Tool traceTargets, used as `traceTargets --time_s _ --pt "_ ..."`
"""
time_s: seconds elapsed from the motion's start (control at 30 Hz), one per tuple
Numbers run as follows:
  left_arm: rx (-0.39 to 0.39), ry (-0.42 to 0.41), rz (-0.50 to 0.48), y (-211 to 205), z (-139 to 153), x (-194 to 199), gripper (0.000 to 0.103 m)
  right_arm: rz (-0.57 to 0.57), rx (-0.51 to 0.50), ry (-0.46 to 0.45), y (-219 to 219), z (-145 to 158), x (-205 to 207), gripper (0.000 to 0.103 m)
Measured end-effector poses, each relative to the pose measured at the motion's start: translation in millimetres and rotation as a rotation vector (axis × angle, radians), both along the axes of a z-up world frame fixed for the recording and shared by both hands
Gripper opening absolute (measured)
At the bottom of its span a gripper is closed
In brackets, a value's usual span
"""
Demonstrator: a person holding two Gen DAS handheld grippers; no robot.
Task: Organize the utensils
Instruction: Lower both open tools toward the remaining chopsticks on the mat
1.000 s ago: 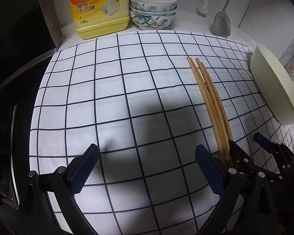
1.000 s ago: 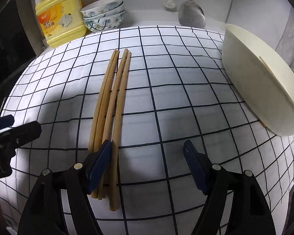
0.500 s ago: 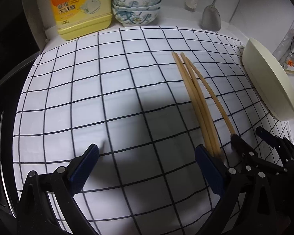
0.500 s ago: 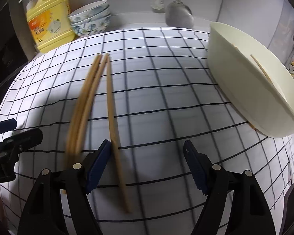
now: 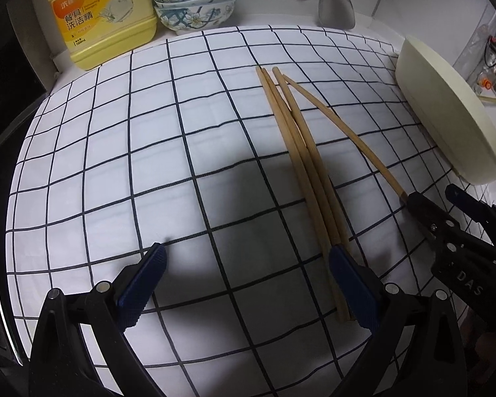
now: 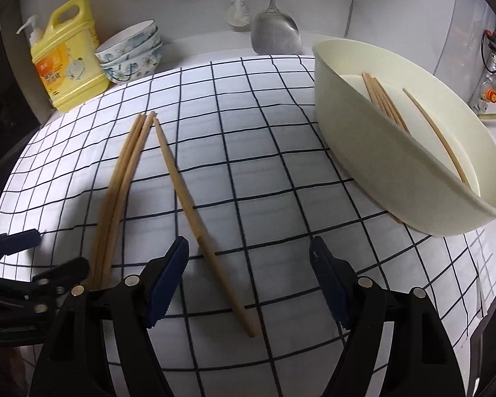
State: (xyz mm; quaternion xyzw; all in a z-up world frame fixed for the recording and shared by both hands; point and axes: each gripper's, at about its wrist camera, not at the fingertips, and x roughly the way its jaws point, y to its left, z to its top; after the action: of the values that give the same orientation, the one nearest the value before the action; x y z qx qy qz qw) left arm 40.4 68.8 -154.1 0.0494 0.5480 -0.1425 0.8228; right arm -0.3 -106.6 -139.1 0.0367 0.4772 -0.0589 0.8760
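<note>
Three wooden chopsticks (image 5: 301, 165) lie bundled on the checked cloth (image 5: 148, 152). Their near ends rest beside the right finger (image 5: 353, 291) of my left gripper (image 5: 248, 281), which is open and holds nothing. A fourth chopstick (image 6: 195, 211) lies apart, angled across the cloth between the wide jaws of my right gripper (image 6: 249, 281), which is open and not pressing on it. The bundle (image 6: 122, 185) runs just left of that gripper. A cream basin (image 6: 396, 152) at the right holds several more chopsticks (image 6: 383, 102). Each gripper shows in the other's view: the right gripper (image 5: 433, 195) and the left gripper (image 6: 56, 251).
At the back stand a yellow detergent bottle (image 5: 99, 16) and stacked flowered bowls (image 5: 195, 3). A metal spatula (image 6: 274, 33) and a brush (image 6: 238, 13) hang on the wall. The dark counter edge (image 5: 3, 132) bounds the cloth on the left.
One chopstick has split from the bundle and swung right, now lying between the right gripper's jaws. Both grippers have shifted across the cloth and stayed open.
</note>
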Motion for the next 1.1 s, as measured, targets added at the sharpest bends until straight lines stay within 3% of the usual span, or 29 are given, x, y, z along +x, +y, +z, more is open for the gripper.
traceTargets --time_s 0.3,0.57,1.1 --pt "0.01 -0.004 0.011 -4 -1 -4 0.097 -0.006 0.017 -0.001 -7 1 -4 0.072" --pt "0.072 -0.026 -0.001 -12 -5 -3 0.098 -0.01 0.021 0.003 -8 -1 -5 0.072" --pt "0.074 -0.02 0.096 36 -4 17 0.098 0.058 0.011 -0.002 0 1 -4 0.072"
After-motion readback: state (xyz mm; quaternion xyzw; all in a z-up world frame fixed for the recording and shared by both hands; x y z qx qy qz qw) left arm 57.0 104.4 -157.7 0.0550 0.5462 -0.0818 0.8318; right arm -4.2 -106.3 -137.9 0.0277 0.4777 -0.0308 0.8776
